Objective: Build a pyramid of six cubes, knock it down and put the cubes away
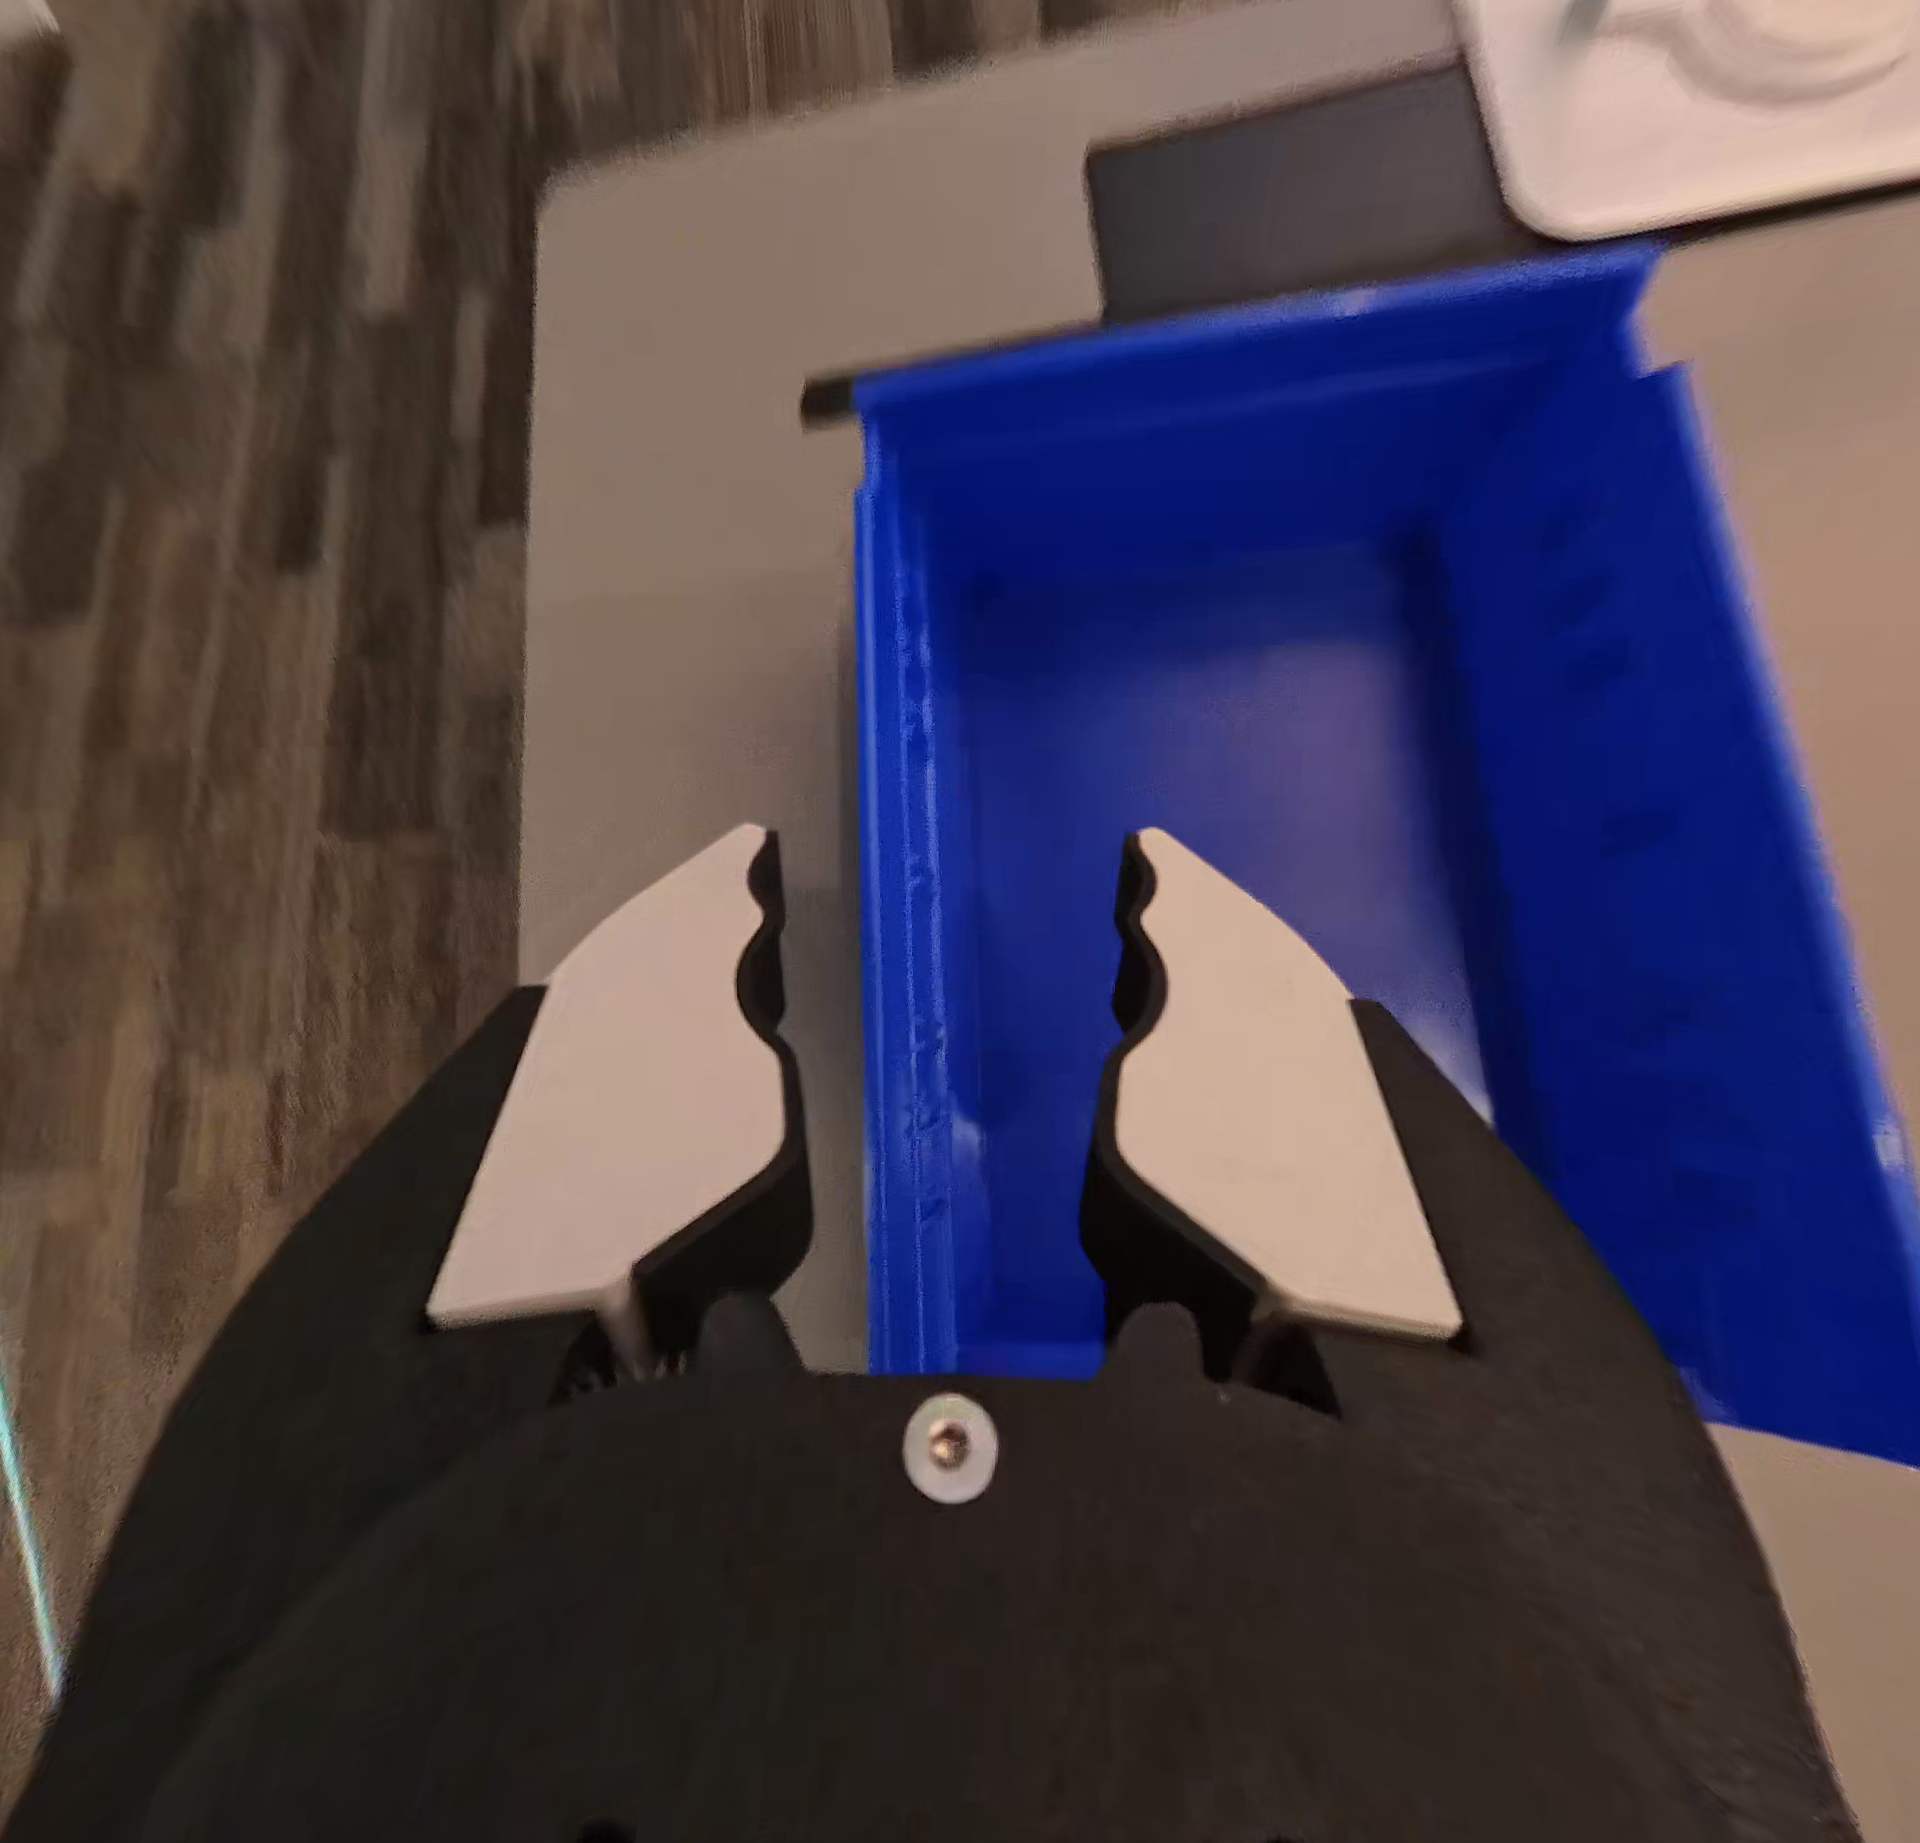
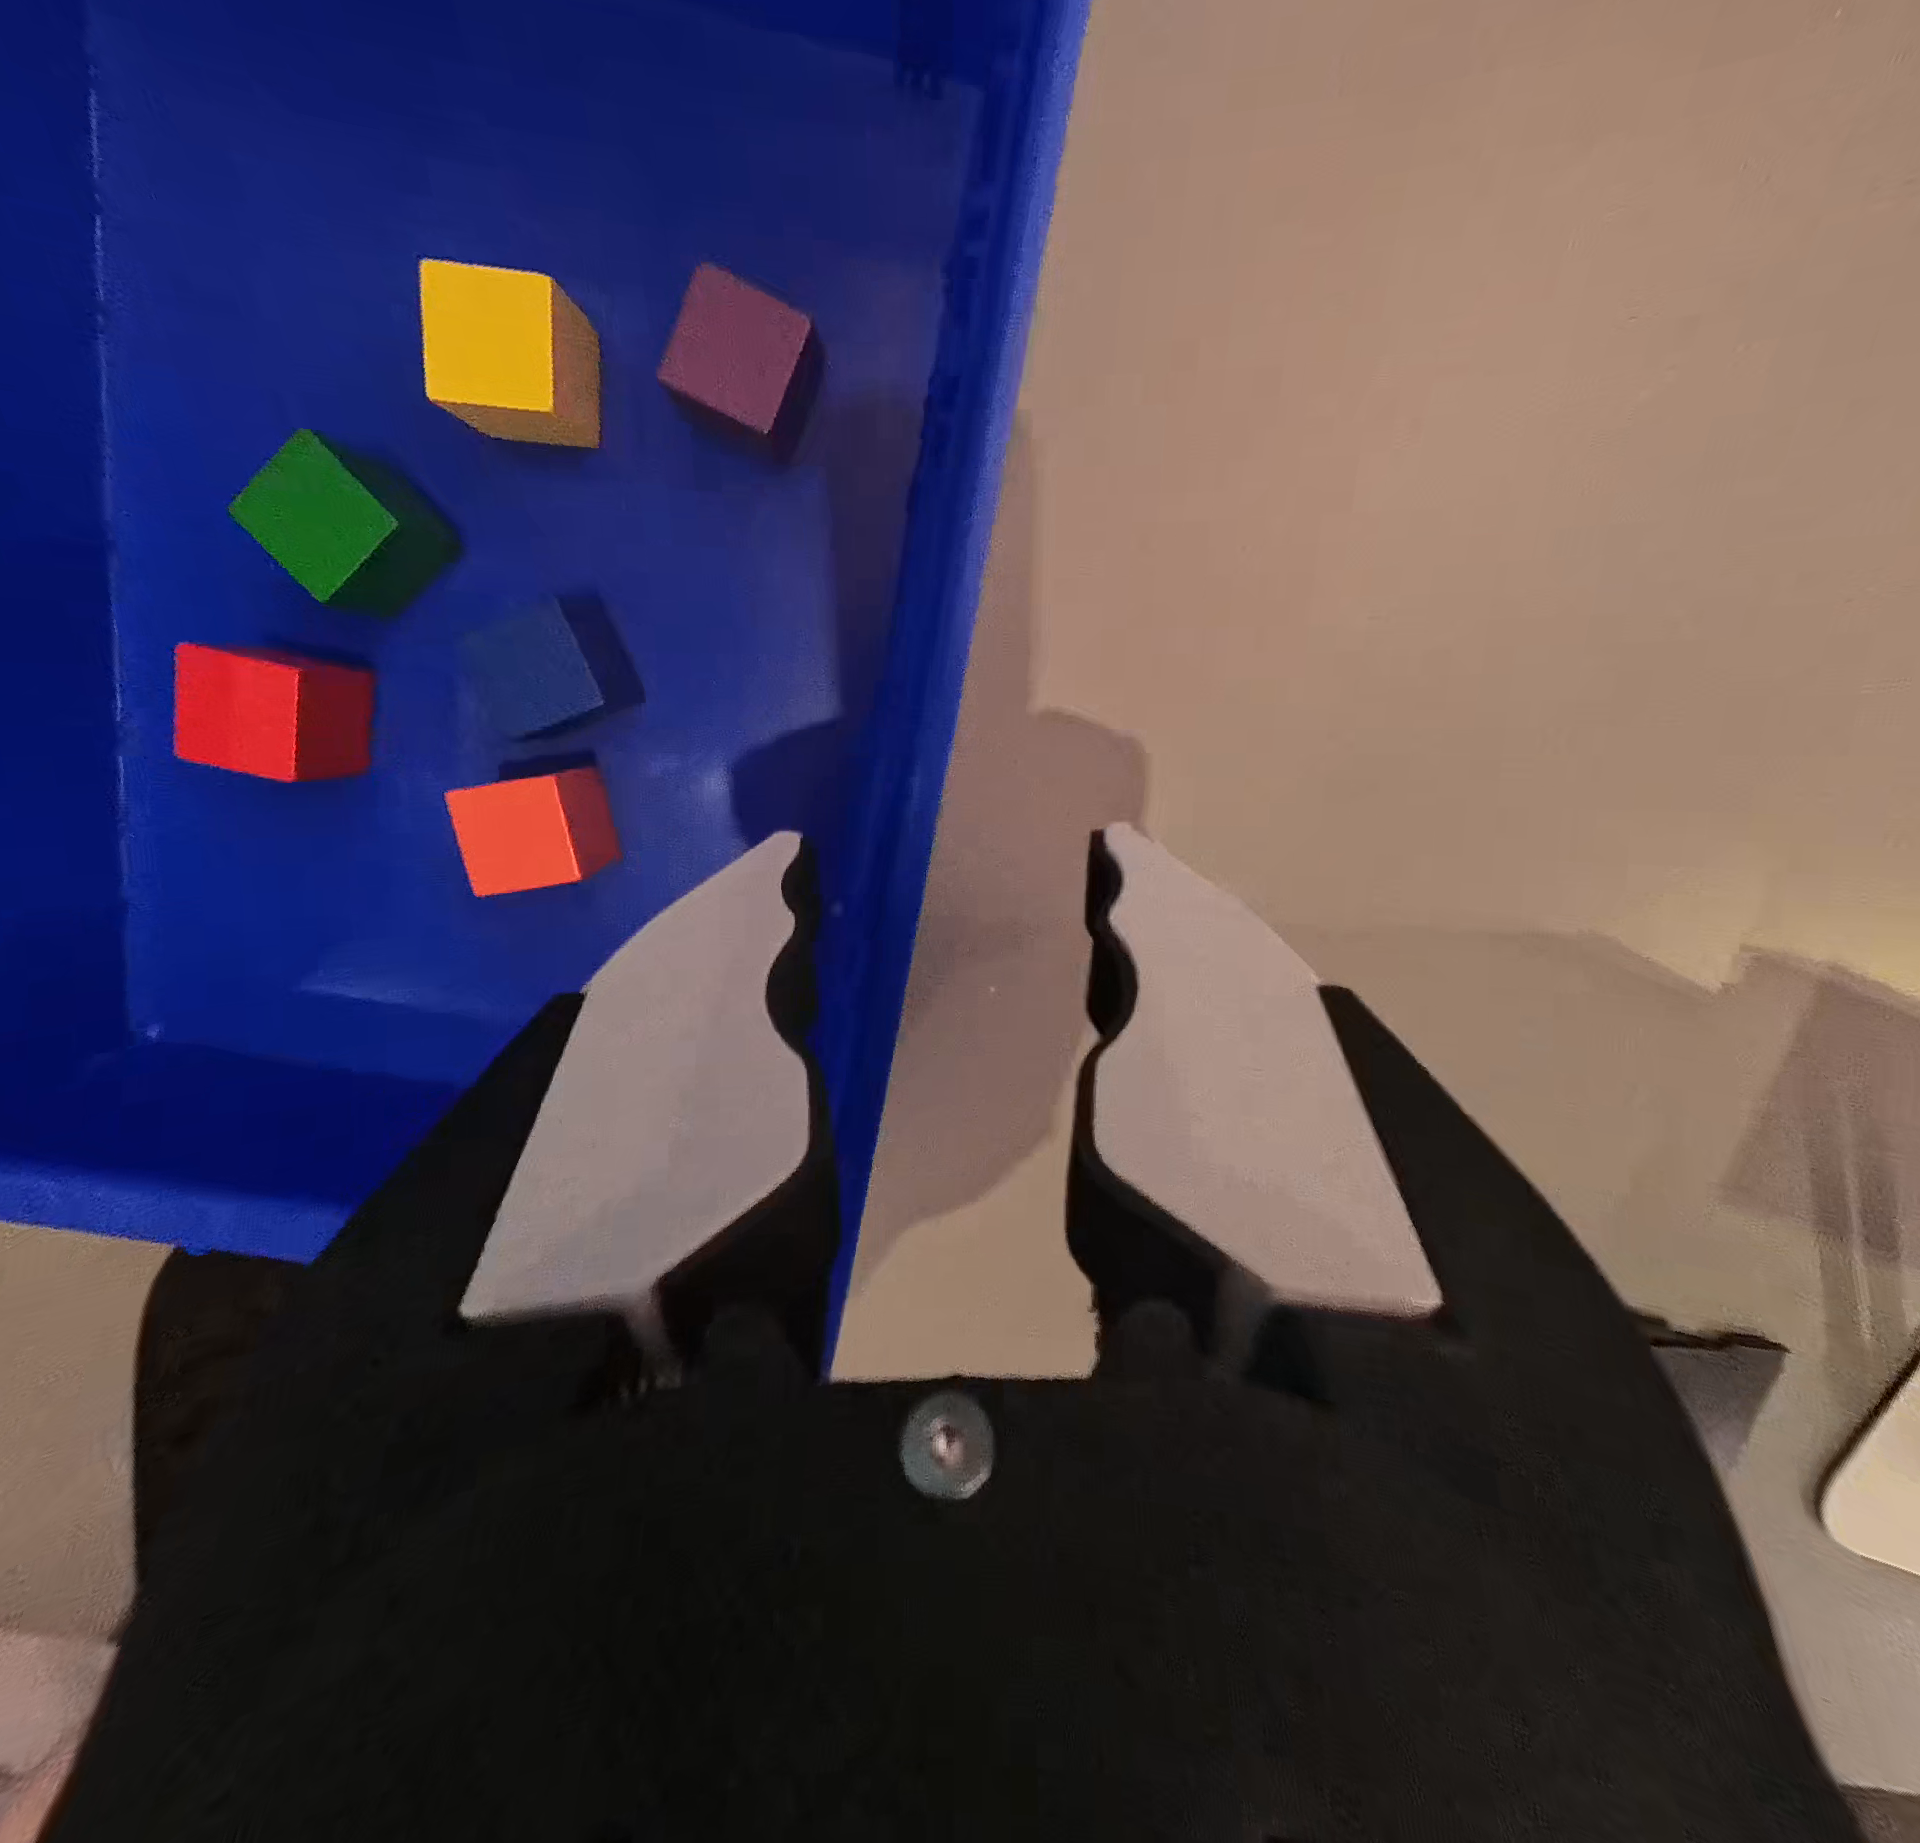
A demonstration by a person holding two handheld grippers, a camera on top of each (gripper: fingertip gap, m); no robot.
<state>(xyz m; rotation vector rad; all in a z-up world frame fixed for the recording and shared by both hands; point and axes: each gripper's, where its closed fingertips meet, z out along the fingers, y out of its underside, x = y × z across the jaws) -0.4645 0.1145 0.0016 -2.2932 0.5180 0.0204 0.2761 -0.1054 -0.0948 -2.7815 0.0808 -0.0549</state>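
Nearest us in the right wrist view, our right gripper (image 2: 945,843) hangs with its tongs spread and nothing between them; they straddle the right wall of the blue bin (image 2: 966,546), one finger over the bin's inside, the other over the bare table (image 2: 1455,391). Whether a finger touches the wall, we cannot tell.

All six cubes lie loose on the bin floor, none stacked:
- yellow cube (image 2: 499,344), toward the far end
- purple cube (image 2: 736,347), just right of yellow, near the right wall
- green cube (image 2: 317,513), toward the left wall
- red cube (image 2: 260,711), nearer than green, by the left wall
- blue cube (image 2: 535,666), mid-floor, hard to pick out against the bin
- orange cube (image 2: 525,832), closest to our tongs, just beside the blue one

In the left wrist view, blurred, our left gripper (image 1: 951,843) is also spread and holds nothing, hovering over the left wall of the blue bin (image 1: 1558,754). No cubes show in the part of the floor seen from here. Bin sits on the grey table (image 1: 686,546), near its left edge. At the far edge, a dark flat slab (image 1: 1268,204) lies behind the bin, with a white object (image 1: 1683,68) at the far right corner. Wood-pattern floor (image 1: 260,443) lies left of the table.
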